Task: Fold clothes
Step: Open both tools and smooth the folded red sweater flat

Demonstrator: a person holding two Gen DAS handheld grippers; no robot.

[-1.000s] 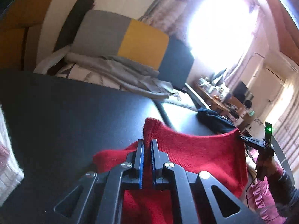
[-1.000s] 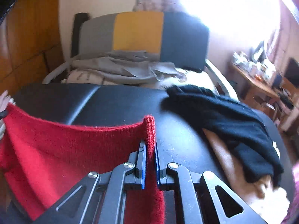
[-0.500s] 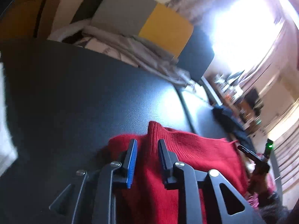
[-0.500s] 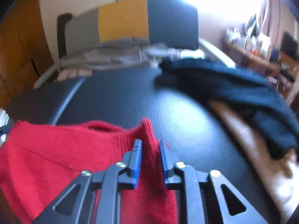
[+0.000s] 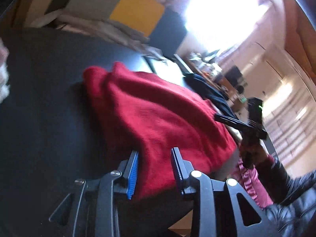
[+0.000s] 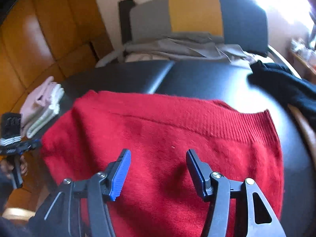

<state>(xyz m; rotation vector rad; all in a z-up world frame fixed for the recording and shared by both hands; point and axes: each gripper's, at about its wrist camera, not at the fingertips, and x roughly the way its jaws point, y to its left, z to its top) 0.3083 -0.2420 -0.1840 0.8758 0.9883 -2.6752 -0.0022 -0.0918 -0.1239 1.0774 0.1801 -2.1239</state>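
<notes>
A red knitted sweater (image 6: pixel 167 130) lies spread on the black table (image 6: pixel 197 77), its ribbed hem to the right; it also shows in the left wrist view (image 5: pixel 150 114). My left gripper (image 5: pixel 155 156) is open, its jaws apart over the sweater's near edge, holding nothing. My right gripper (image 6: pixel 157 154) is open wide above the sweater's near part, empty. The right gripper also shows in the left wrist view (image 5: pixel 244 122) at the sweater's far side.
A black garment (image 6: pixel 284 86) lies on the table at the right. A folded pink and white stack (image 6: pixel 41 106) sits at the table's left edge. A chair (image 6: pixel 197 15) with grey clothes (image 6: pixel 177 47) stands behind the table. Wooden panels (image 6: pixel 39 39) are at the left.
Both grippers have opened and let go of the red sweater, then drawn back. The sweater now lies flat on the table instead of being held up by its edge.
</notes>
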